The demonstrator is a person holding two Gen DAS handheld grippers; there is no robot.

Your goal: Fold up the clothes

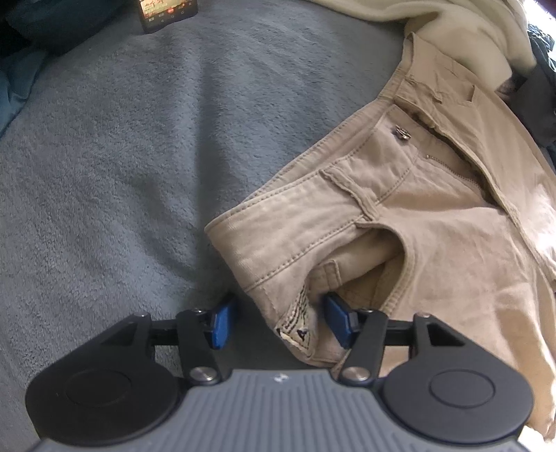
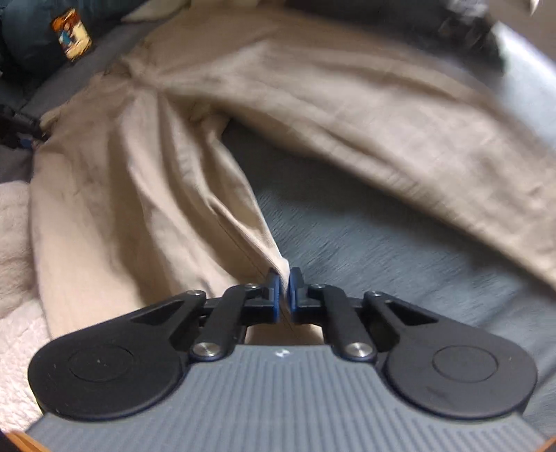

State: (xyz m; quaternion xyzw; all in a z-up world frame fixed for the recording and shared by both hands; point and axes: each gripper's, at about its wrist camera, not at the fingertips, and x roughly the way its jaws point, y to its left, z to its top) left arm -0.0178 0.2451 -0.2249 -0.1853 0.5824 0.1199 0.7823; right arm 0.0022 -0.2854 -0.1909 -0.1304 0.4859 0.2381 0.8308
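Observation:
A pair of tan trousers (image 1: 417,215) lies on a grey blanket (image 1: 121,156), waistband end towards me in the left wrist view, fly open. My left gripper (image 1: 279,321) is open, its blue pads (image 1: 220,325) on either side of the waistband corner, which lies between them. In the right wrist view the trousers (image 2: 139,180) spread out with both legs apart. My right gripper (image 2: 284,290) is shut on the hem edge of the left-hand leg, which is pulled taut towards me. The picture is blurred.
A phone (image 1: 166,12) with a lit screen lies at the far edge of the blanket. A cream garment (image 1: 434,17) sits at the top right. A white fleecy cloth (image 2: 17,260) lies at the left in the right wrist view, and dark teal fabric (image 2: 31,38) at the top left.

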